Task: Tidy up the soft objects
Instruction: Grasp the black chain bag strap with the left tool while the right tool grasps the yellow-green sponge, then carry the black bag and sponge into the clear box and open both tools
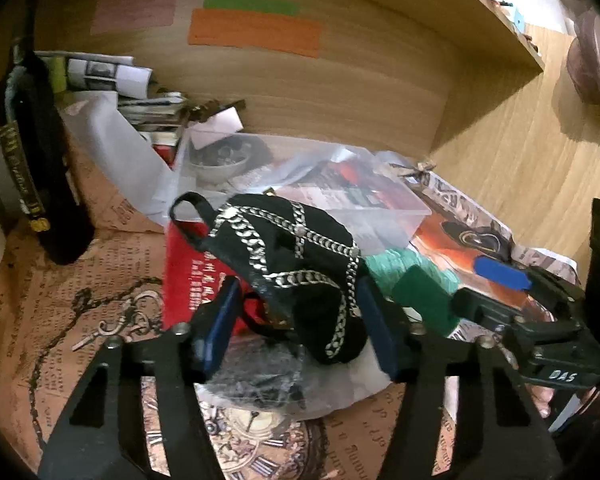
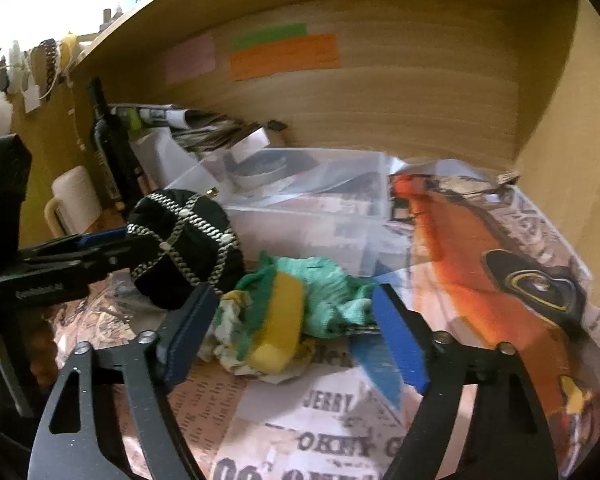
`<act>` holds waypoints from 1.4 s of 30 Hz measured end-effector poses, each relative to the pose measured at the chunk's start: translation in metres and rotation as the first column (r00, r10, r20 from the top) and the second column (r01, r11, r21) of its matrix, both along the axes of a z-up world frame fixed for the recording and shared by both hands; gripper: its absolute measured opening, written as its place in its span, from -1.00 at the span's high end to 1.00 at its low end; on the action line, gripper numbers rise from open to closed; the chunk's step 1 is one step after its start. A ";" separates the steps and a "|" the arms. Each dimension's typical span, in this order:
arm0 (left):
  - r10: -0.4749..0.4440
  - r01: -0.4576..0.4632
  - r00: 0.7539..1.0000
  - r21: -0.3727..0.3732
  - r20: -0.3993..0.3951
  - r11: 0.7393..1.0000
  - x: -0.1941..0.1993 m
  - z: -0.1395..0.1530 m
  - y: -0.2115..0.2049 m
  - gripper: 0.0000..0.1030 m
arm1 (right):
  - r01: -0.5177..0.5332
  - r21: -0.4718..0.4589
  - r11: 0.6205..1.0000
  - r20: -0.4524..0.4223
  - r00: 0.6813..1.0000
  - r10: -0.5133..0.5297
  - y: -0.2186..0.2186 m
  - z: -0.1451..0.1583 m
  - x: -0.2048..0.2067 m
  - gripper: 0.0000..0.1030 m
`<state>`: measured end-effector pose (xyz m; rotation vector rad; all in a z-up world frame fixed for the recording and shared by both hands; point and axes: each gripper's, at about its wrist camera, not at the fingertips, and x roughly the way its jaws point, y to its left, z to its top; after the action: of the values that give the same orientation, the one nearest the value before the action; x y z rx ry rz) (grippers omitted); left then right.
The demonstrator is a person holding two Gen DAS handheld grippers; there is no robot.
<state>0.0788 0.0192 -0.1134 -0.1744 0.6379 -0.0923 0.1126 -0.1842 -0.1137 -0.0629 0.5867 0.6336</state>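
A black soft pouch with silver chain trim (image 1: 296, 264) sits between the fingers of my left gripper (image 1: 296, 320), whose jaws are wide and touch it at most lightly; it also shows in the right wrist view (image 2: 184, 256). A yellow-and-green sponge (image 2: 280, 324) lies on a crumpled green cloth (image 2: 328, 288) between the blue pads of my right gripper (image 2: 296, 340), which is open around them. In the left wrist view the right gripper (image 1: 456, 284) stands to the right by the green cloth (image 1: 404, 268).
A clear plastic box (image 1: 356, 196) with papers stands behind. A dark bottle (image 1: 36, 160) stands at the left wall, a white mug (image 2: 76, 200) beside it. A red booklet (image 1: 188, 280), a bagged dark item (image 1: 260, 380) and a metal key charm (image 1: 116, 324) lie on the printed paper lining.
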 end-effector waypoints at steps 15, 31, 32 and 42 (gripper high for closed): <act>-0.028 0.029 0.999 -0.038 0.029 0.999 0.010 0.002 0.000 0.66 | -0.044 -0.025 0.999 -0.046 0.998 0.043 0.012 -0.012 0.007 0.49; -0.019 0.016 0.977 0.016 0.213 1.000 0.019 0.079 0.007 0.79 | 0.002 0.071 0.998 0.163 0.987 -0.014 0.003 0.061 0.016 0.50; -0.014 0.011 0.975 0.016 0.220 1.000 0.022 0.083 0.009 0.79 | 0.002 0.072 0.997 0.171 0.985 -0.015 0.004 0.065 0.019 0.50; 0.040 -0.044 0.976 0.013 0.214 0.999 0.075 0.101 0.027 0.79 | 0.009 0.042 0.999 0.184 0.983 -0.017 0.024 0.076 0.055 0.50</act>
<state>0.1534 0.0460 -0.0124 -0.1578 0.4201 -0.0635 0.1677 -0.1603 -0.0378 -0.0782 0.3946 0.6192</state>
